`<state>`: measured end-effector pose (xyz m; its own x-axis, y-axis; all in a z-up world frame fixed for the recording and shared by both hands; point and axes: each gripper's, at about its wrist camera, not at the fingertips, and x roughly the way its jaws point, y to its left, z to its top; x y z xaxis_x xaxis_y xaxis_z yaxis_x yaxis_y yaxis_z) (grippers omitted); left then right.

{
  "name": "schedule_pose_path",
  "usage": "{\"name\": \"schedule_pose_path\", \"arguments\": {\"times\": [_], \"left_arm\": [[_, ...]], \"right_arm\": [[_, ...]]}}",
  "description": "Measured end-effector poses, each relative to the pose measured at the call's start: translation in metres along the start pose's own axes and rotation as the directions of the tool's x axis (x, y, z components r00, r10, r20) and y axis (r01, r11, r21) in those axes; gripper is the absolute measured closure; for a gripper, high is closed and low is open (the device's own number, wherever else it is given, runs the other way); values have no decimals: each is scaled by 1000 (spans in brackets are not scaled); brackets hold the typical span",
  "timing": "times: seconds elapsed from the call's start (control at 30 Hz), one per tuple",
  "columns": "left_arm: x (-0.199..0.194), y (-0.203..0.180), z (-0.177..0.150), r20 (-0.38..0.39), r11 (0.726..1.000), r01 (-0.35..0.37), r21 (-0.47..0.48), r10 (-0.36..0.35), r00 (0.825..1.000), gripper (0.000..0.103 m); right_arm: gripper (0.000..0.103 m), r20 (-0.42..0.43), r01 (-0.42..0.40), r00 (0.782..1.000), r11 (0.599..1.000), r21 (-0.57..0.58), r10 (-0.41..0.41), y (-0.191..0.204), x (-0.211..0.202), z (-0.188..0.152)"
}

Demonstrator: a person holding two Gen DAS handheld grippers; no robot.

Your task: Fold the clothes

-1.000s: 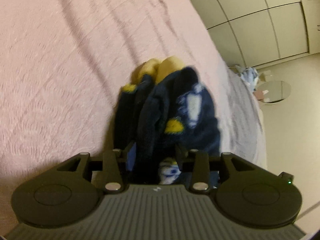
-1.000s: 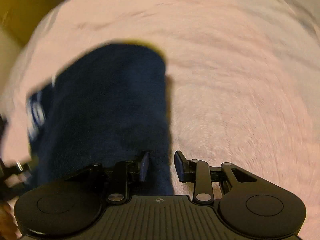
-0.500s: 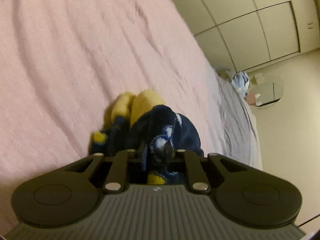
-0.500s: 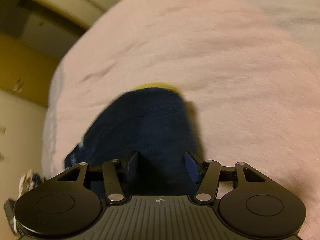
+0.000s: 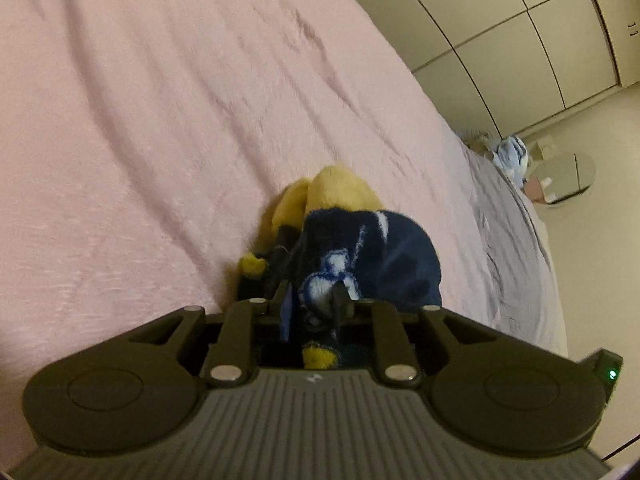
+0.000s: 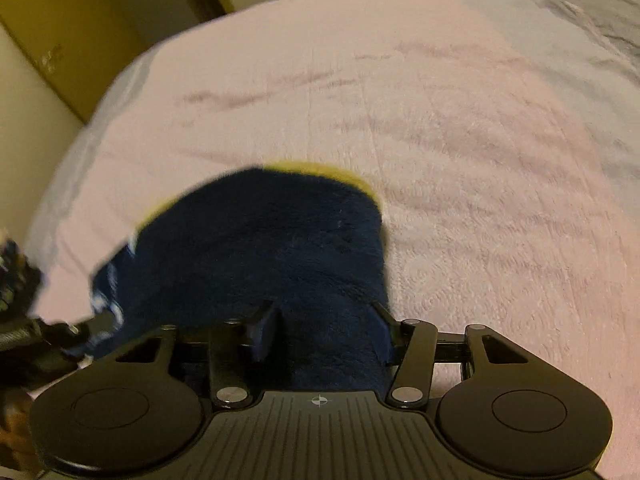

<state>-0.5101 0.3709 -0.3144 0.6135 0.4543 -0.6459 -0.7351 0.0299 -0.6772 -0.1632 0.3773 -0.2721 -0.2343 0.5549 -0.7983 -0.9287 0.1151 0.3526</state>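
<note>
A fluffy navy garment (image 5: 384, 256) with white patches and yellow lining lies bunched on the pink bedspread (image 5: 140, 140). My left gripper (image 5: 310, 302) is shut on a fold of its fabric. In the right wrist view the same garment (image 6: 272, 248) spreads out as a wide navy panel with a yellow edge. My right gripper (image 6: 322, 330) is open, its fingers on either side of the navy cloth. The left gripper shows at the left edge of the right wrist view (image 6: 48, 332).
The pink bedspread (image 6: 460, 140) covers the bed, with a grey sheet (image 5: 516, 236) along its edge. Beyond the bed are cream wardrobe doors (image 5: 520, 28), the floor with a round mirror (image 5: 568, 176) and a blue cloth heap (image 5: 512, 156). A yellow-brown cupboard (image 6: 60, 28) stands at left.
The left gripper has closed on the garment and drawn it into a tighter bunch. The right gripper's jaws have opened wider around the navy panel, and its view has swung over the bed.
</note>
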Motion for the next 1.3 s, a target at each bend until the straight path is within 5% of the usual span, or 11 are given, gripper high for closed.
{"name": "schedule_pose_path", "arguments": {"times": [0.17,0.27,0.37,0.43,0.63,0.7,0.87,1.0,1.17,1.3], "left_arm": [[-49,-36,-14,44,995,-30,97,25,999,90],[-57,-55,-39,-3,985,-1,172,2,1000,89],[-33,-53,-71,-64,965,-97,242,115,991,89],[-28,-48,-79,-50,963,-140,230,155,987,89],[-64,-68,-84,10,953,-181,244,185,983,89],[-65,-74,-90,-10,941,-220,257,231,973,89],[-52,-80,-103,-98,896,-331,295,373,923,86],[-69,-98,-101,-120,869,-357,342,417,901,85],[-94,-114,-102,-153,810,-407,421,506,849,79],[-133,-119,-112,-128,787,-411,460,517,846,74]], "right_arm": [[51,39,-31,999,1000,6,30,7,-44,-22],[51,51,-37,998,999,-29,38,15,-69,-48],[51,8,1,1000,997,-73,-1,23,-65,-72],[51,-20,21,1000,997,-78,-23,19,-49,-83],[52,82,50,996,983,-178,-36,40,-83,-87],[51,80,33,997,981,-189,-18,44,-91,-93],[51,-144,59,987,992,-112,-75,39,-62,-103],[51,-123,80,988,989,-125,-95,54,-90,-99],[51,-244,149,954,982,-119,-174,73,-105,-116],[51,-255,170,949,981,-89,-188,96,-131,-135]]}}
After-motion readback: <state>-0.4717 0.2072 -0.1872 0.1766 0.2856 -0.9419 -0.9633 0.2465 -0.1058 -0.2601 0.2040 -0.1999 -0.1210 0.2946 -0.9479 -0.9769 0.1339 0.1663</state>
